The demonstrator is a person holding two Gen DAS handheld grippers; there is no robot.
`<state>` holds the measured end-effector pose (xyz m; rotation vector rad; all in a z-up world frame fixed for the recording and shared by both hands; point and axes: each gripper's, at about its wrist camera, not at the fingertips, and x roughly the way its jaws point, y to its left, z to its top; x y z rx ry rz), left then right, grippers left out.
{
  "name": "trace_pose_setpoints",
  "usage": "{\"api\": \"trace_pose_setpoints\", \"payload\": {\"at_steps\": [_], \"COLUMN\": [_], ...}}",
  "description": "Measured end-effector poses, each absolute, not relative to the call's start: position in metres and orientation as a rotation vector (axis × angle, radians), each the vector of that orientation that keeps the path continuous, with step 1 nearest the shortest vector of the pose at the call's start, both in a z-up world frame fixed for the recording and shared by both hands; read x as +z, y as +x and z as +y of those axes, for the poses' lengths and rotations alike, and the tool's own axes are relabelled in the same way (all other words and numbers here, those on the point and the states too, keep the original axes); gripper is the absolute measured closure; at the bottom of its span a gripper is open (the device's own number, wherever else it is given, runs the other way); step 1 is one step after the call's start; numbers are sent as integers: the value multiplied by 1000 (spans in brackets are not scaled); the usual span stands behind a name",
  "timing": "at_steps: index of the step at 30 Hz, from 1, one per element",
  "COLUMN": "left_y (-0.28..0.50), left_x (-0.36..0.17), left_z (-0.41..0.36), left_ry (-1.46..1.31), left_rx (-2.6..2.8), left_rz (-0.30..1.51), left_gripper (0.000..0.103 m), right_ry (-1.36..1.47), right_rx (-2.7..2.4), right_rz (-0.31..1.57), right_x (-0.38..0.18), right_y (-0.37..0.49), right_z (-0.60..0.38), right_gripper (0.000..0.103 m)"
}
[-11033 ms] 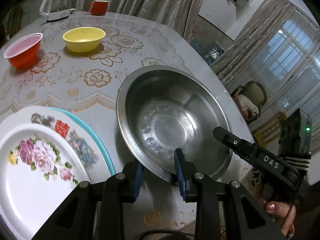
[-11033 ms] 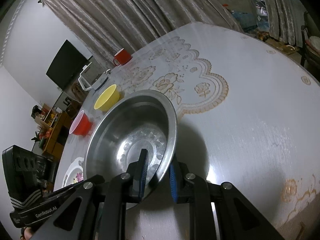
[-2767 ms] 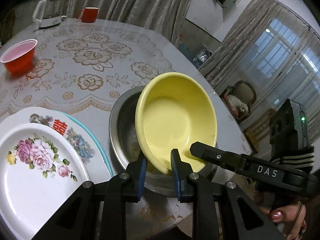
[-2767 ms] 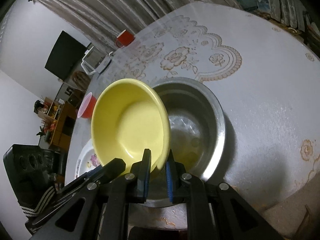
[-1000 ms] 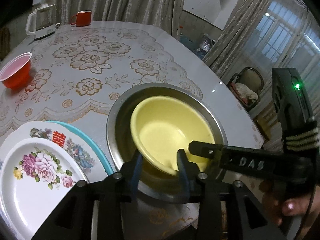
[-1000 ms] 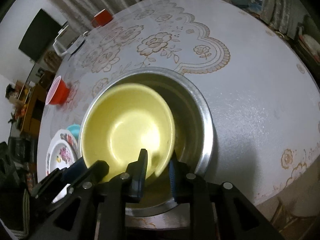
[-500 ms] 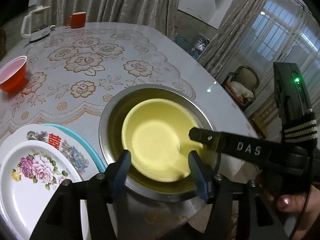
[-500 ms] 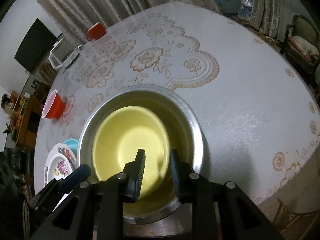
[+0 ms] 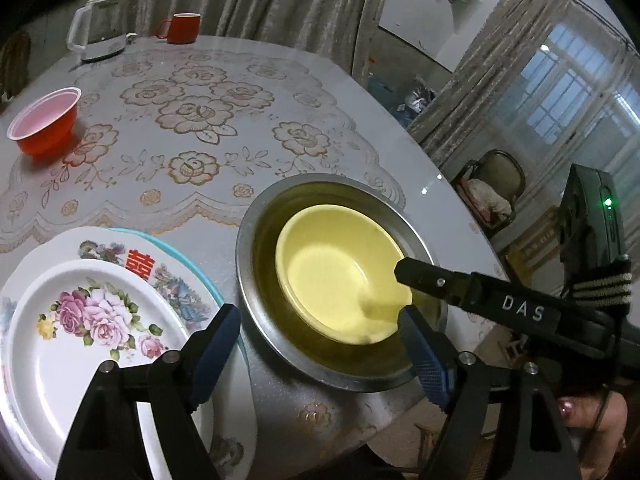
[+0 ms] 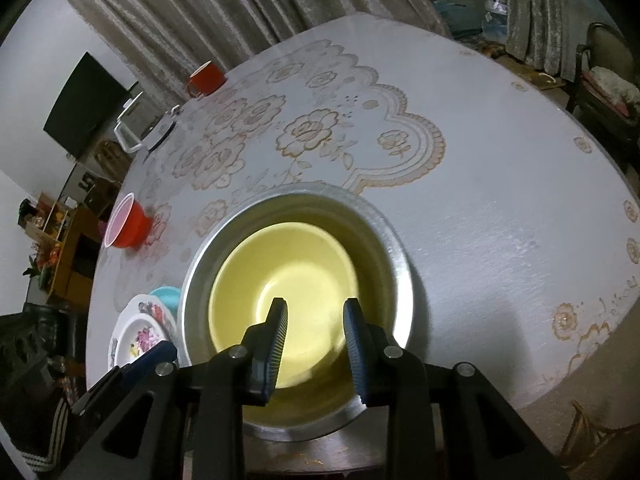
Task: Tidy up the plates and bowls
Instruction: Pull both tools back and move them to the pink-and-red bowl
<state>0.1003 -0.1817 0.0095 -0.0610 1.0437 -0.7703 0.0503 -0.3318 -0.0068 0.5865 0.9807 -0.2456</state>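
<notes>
The yellow bowl (image 9: 340,272) rests inside the large steel bowl (image 9: 256,216) near the table's front edge; both also show in the right wrist view, yellow bowl (image 10: 288,264) within steel bowl (image 10: 384,224). My left gripper (image 9: 320,344) is open wide and empty, above the steel bowl's near rim. My right gripper (image 10: 314,336) is open and empty, above the yellow bowl's near side; its arm (image 9: 500,304) crosses the left wrist view. A red bowl (image 9: 44,120) stands at the far left. Stacked flowered plates (image 9: 80,320) lie left of the steel bowl.
A red mug (image 9: 180,28) and a clear kettle (image 9: 100,32) stand at the table's far side. The table edge (image 10: 580,380) runs close on the right. A chair (image 9: 496,184) stands beyond the table.
Both grippers let go of the yellow bowl, which now rests in the steel bowl. Both have opened wider and drawn back a little.
</notes>
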Motion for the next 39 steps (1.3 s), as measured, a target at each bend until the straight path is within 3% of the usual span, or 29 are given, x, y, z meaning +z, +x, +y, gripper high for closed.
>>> {"api": "trace_pose_setpoints", "payload": {"at_steps": [12,27,39], "left_y": [117,195,257], "left_x": [19,47,25], "left_z": [-164,-72,2], "left_ry": [-146,-257,-364], "left_rx": [-834,-654,-456], "left_rz": [1104,1017,1019], "left_gripper": [19,14,13], "right_ry": [568,499,404], "right_rx": [-235,-218,-13], "right_rz": [999,975,1074], "right_x": [-8,7,-3], "right_y": [54,76,142], "right_z": [-326,-321,-279], "right_gripper": [74,74,71]}}
